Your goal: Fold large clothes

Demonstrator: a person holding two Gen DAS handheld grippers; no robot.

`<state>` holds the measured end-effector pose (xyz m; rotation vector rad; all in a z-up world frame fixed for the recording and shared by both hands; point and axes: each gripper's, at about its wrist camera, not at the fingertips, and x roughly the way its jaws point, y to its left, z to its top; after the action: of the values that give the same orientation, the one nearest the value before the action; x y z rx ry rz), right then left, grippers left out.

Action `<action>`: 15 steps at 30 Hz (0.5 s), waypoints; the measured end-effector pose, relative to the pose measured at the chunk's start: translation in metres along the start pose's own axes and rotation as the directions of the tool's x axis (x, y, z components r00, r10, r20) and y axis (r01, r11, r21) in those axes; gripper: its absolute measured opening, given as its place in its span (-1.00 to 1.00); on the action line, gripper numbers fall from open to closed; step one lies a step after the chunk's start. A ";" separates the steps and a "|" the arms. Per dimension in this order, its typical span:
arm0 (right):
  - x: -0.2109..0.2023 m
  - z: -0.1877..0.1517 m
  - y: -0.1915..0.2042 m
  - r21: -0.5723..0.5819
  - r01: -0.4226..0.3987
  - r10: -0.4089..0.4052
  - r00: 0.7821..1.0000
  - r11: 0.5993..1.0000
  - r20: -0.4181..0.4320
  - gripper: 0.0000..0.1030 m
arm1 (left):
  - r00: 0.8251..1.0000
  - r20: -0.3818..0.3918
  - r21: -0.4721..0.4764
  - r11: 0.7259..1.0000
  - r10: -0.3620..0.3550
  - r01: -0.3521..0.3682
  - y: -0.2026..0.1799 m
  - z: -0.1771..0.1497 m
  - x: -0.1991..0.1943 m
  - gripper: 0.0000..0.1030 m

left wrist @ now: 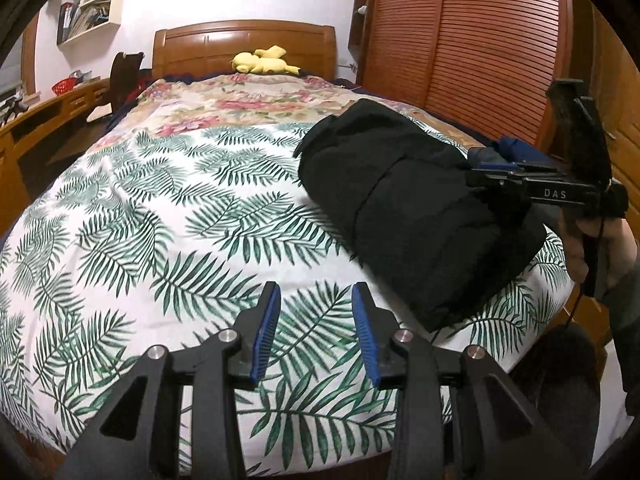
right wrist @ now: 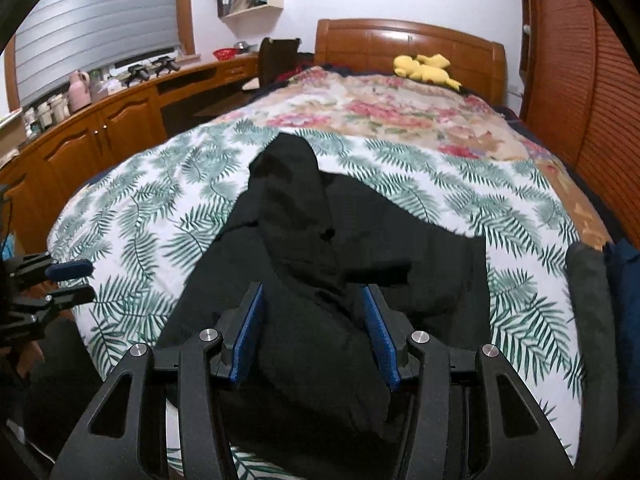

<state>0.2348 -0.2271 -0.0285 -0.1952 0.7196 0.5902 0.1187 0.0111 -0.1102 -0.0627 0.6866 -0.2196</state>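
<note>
The folded black garment (left wrist: pixel 416 216) lies on the bed (left wrist: pixel 160 208); the right tool (right wrist: pixel 314 332) straddles it, jaws apart, while the left tool (left wrist: pixel 316 332) gapes empty beside it.

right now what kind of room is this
A home bedroom, most likely: a bed with a leaf-print cover and wooden headboard, a yellow plush toy near it, and a louvred wardrobe beside it.

Even indoor light, soft shadows, fisheye-warped edges.
</note>
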 end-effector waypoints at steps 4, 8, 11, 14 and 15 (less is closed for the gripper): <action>0.001 -0.009 -0.006 0.023 -0.018 0.019 1.000 1.000 -0.021 -0.01 | 1.000 -0.001 -0.010 1.000 -0.001 0.001 0.003 -0.004 0.000 -0.32; -0.004 -0.014 -0.004 0.013 -0.050 0.051 0.998 0.999 -0.031 -0.44 | 1.000 0.002 -0.009 1.000 -0.005 0.005 0.003 -0.003 0.000 -0.31; -0.019 -0.014 0.000 -0.019 -0.055 0.055 0.998 0.998 0.019 -0.82 | 1.000 0.004 -0.004 1.000 -0.010 0.010 0.001 -0.001 -0.001 -0.31; -0.045 -0.010 0.003 -0.023 -0.045 0.048 0.993 0.999 0.111 -0.88 | 1.000 0.007 0.003 1.000 -0.013 0.013 -0.002 0.000 -0.001 -0.31; -0.055 -0.008 0.001 -0.019 -0.045 0.047 0.990 0.999 0.132 -0.88 | 1.000 0.008 0.004 1.000 -0.014 0.014 -0.003 0.001 -0.002 -0.31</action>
<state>0.1965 -0.2532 0.0027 -0.1528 0.5924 0.6466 0.1175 0.0090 -0.1084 -0.0648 0.6784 -0.2336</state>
